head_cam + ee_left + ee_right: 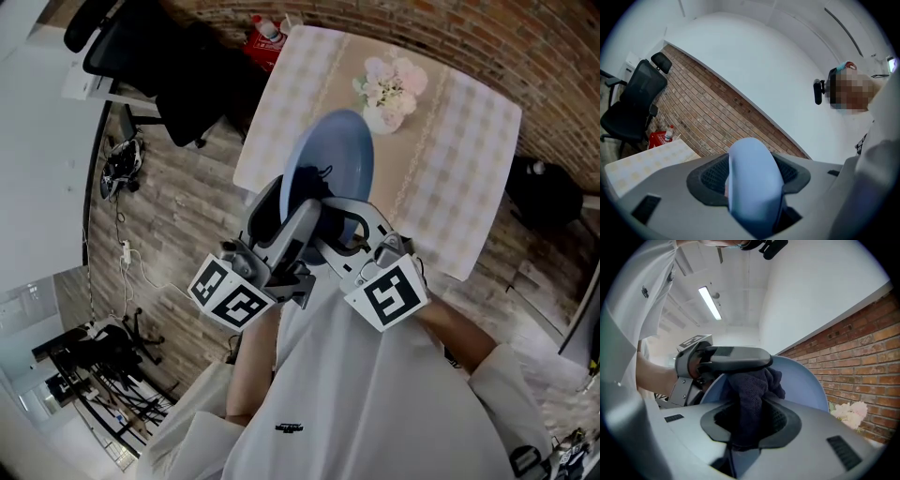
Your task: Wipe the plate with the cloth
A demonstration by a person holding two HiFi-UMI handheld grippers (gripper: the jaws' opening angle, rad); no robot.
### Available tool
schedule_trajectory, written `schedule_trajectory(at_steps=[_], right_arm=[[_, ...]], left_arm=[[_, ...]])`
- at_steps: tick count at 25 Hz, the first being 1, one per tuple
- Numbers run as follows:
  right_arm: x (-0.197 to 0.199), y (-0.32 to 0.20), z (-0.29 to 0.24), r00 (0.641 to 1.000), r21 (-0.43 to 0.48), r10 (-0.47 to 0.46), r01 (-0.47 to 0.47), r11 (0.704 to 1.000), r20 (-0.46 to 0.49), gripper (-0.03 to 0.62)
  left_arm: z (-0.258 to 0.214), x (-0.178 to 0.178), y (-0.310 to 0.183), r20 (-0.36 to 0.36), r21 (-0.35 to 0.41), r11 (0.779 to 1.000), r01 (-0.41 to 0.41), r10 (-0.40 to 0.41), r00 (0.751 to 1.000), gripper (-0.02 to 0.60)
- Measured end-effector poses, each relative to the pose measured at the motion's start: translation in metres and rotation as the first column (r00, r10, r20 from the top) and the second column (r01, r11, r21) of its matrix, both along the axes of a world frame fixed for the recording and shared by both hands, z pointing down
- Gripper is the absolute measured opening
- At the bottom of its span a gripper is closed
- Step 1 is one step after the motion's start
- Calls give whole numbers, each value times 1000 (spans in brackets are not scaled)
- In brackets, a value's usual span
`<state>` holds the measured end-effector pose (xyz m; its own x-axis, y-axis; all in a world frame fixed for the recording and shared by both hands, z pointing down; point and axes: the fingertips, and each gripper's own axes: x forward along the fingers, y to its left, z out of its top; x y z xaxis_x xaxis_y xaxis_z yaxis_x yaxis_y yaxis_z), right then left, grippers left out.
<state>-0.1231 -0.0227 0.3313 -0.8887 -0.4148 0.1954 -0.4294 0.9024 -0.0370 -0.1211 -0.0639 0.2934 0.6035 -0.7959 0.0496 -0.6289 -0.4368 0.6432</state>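
Grippers: we hold one in each hand, close together in front of our chest, over the near edge of the table point(469, 150).
Left gripper point(752, 187): clamped on the rim of the plate point(333, 150), which stands on edge between its jaws.
Right gripper point(750, 420): clenched on the dark cloth point(751, 390), which bunches out past its jaws.
Cloth: we see it pressed against the face of the plate, just under the upper jaw of the left gripper.
Plate: light blue, held up off the table and tilted, with its hollow face turned toward the right gripper.
Table: below and beyond the plate, under a pale checked cover with a plain band down the middle.
Flowers point(392, 89): a white bunch in a small pot, standing on the table just beyond the plate's far rim.
Chair point(178, 66): a black office chair on the wooden floor point(187, 206), left of the table.
Red box point(265, 39): near the table's far corner, with a bottle on top, against the brick wall point(525, 47).
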Motion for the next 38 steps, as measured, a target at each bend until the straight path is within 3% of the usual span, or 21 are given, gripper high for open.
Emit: schedule_trajectory(at_steps=[9, 17, 26, 38], right_arm=[[18, -35, -6, 994, 16, 98, -99, 995, 42, 126], [25, -58, 6, 983, -82, 169, -163, 983, 68, 126], [40, -71, 43, 977, -197, 214, -206, 959, 21, 126], [50, -59, 89, 974, -282, 219, -225, 933, -52, 126]], left_arm=[[-2, 8, 8, 0, -3, 1000, -21, 21, 1000, 276], [-3, 4, 10, -5, 2, 1000, -14, 14, 1000, 276], [-6, 2, 8, -21, 6, 1000, -12, 12, 1000, 276], [-12, 2, -9, -25, 17, 1000, -4, 4, 1000, 276]])
